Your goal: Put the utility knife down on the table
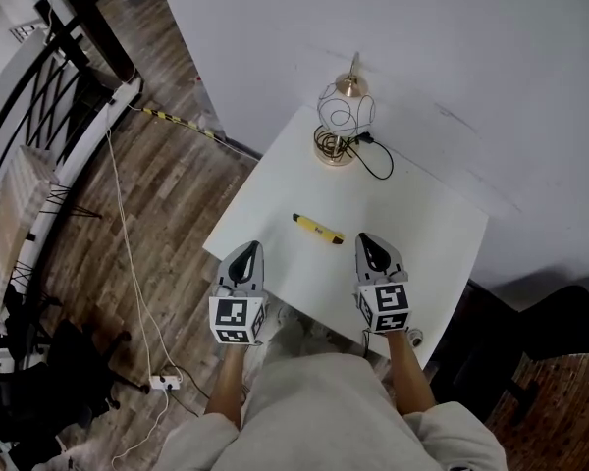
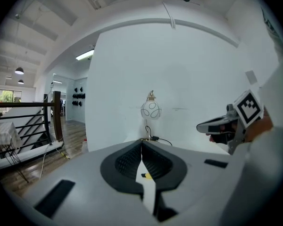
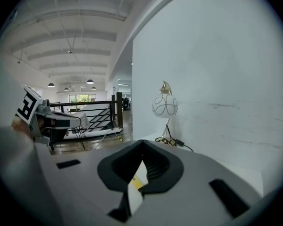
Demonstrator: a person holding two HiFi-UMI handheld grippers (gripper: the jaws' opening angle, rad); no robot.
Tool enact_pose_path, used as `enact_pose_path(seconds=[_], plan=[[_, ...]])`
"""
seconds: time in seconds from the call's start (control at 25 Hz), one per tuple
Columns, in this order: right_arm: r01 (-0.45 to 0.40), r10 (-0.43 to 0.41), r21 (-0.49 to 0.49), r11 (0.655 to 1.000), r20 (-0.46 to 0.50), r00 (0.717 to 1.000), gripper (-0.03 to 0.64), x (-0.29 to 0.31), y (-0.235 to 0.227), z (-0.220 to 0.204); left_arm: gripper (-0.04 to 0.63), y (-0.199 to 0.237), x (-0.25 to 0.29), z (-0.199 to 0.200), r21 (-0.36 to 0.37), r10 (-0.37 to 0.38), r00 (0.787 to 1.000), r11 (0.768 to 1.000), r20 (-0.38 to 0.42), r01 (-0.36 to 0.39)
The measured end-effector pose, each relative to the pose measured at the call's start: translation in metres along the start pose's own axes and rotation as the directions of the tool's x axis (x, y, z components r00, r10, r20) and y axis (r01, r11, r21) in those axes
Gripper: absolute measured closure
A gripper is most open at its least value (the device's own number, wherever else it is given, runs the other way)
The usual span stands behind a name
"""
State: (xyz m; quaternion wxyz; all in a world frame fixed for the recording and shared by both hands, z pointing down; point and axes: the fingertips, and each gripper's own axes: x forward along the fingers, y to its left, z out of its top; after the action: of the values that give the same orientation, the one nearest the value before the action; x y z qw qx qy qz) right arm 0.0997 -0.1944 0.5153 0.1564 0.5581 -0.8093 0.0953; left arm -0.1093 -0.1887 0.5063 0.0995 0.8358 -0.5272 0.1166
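Observation:
The yellow utility knife (image 1: 317, 228) lies flat on the white table (image 1: 427, 229), free of both grippers. My left gripper (image 1: 247, 250) hovers over the table's near left edge, its jaws shut and empty. My right gripper (image 1: 370, 240) hangs just right of the knife's near end, also shut with nothing in it. In the left gripper view a sliver of the knife (image 2: 145, 175) shows below the closed jaws of that gripper (image 2: 142, 144). The right gripper view shows a yellow bit of the knife (image 3: 138, 182) under that gripper's closed jaws (image 3: 142, 142).
A wire-globe table lamp (image 1: 346, 116) stands at the table's far corner by the white wall, its black cable (image 1: 378, 160) trailing on the top. On the wood floor to the left are a white cord, a power strip (image 1: 162, 381) and a black railing (image 1: 39, 96).

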Motion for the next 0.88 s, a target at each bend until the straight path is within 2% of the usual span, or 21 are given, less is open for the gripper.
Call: enact_pose_path(seconds=[0.28,0.88], plan=[[0.018,-0.017,-0.013,1.000,0.076,0.997,0.620,-0.007,-0.007,0.032,0.589,-0.001,-0.002,0.033,0.031,0.007,0.998,0.999,0.066,-0.009],[0.021,-0.013,-0.047,0.999,0.163,0.987,0.620,-0.018,0.000,0.073,0.589,0.003,-0.011,0.066,0.048,0.018,0.990,0.999,0.141,-0.025]])
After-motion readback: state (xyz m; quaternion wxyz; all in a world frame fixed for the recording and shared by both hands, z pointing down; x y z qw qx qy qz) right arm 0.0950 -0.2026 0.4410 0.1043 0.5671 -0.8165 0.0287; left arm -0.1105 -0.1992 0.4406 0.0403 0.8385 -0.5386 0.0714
